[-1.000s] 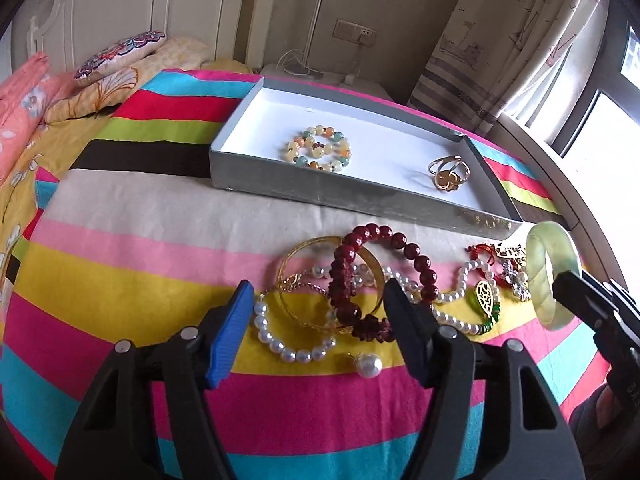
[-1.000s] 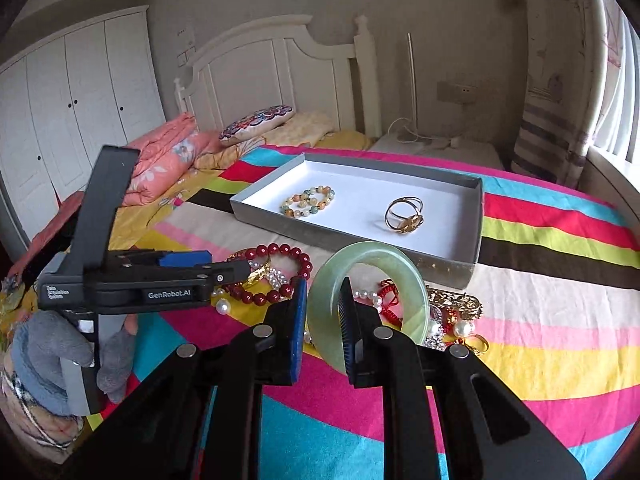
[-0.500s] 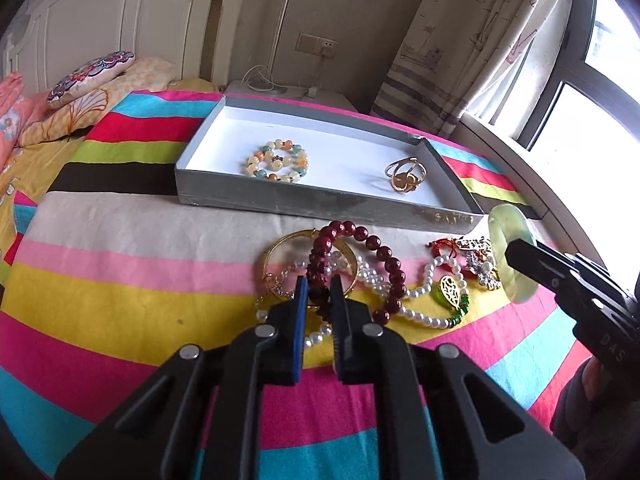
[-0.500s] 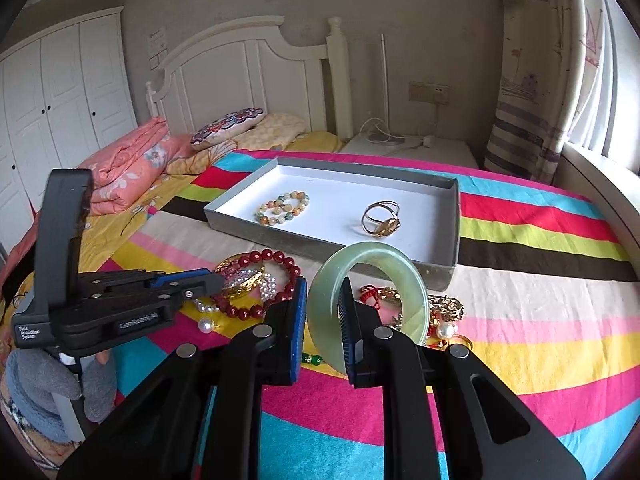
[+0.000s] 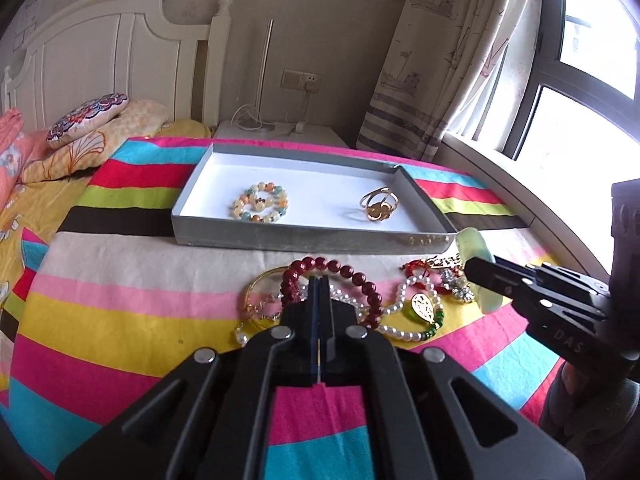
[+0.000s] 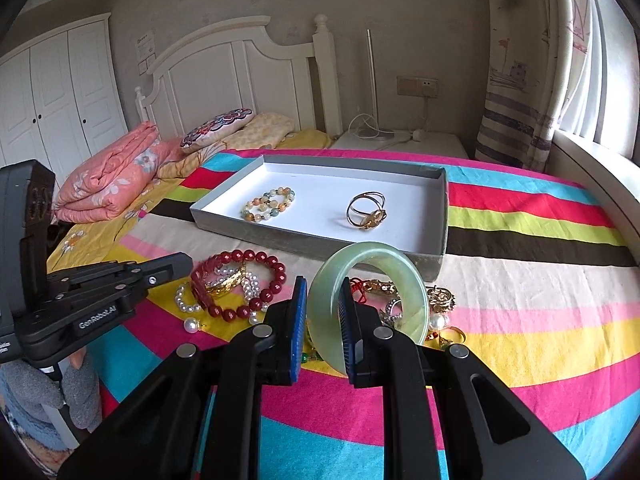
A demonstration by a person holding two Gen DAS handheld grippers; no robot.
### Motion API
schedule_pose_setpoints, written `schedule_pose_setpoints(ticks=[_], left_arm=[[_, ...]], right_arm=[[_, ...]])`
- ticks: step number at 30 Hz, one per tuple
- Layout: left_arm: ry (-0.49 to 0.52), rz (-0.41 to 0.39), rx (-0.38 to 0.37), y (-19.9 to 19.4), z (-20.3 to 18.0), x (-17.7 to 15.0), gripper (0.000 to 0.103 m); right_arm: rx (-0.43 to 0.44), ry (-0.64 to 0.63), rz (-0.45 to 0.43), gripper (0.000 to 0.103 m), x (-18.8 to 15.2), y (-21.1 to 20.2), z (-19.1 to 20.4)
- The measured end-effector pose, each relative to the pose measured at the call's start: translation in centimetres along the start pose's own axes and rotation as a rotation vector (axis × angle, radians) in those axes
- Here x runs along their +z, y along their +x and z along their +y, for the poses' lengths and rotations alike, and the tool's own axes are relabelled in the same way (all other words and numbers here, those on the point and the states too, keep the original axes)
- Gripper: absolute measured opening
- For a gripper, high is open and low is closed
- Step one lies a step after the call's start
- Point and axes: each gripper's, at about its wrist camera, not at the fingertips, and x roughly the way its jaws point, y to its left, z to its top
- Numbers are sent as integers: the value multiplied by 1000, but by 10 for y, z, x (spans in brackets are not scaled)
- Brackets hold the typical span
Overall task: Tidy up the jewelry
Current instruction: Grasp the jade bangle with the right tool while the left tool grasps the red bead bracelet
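Note:
My right gripper (image 6: 322,300) is shut on a pale green jade bangle (image 6: 380,264), held upright just above the jewelry pile and in front of the grey tray (image 6: 312,246); the bangle also shows in the left wrist view (image 5: 478,252). The tray holds a multicolour bead bracelet (image 6: 269,203) and a gold ring (image 6: 366,210). My left gripper (image 5: 319,280) is shut and empty, above the dark red bead bracelet (image 5: 340,270), a pearl strand (image 5: 404,334) and a gold bangle (image 6: 224,284) on the striped bedspread.
More gold and red trinkets (image 6: 436,300) lie right of the bangle. Folded pink quilt (image 6: 108,176) and pillows (image 6: 218,128) lie at the left near the headboard. A nightstand with a lamp (image 6: 372,132) stands behind the bed; the window is at the right.
My left gripper closed from wide open to fully shut and drew back from the bracelets, holding nothing. My right gripper kept its hold on the jade bangle and shifted slightly.

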Motion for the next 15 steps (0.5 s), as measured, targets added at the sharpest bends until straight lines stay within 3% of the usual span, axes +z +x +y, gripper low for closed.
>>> schedule_pose_setpoints(ticks=[15], left_arm=[[-99,28,-112,-8,27,-7,0]], right_arm=[[36,2,-35,16,-5,-16,-5]])
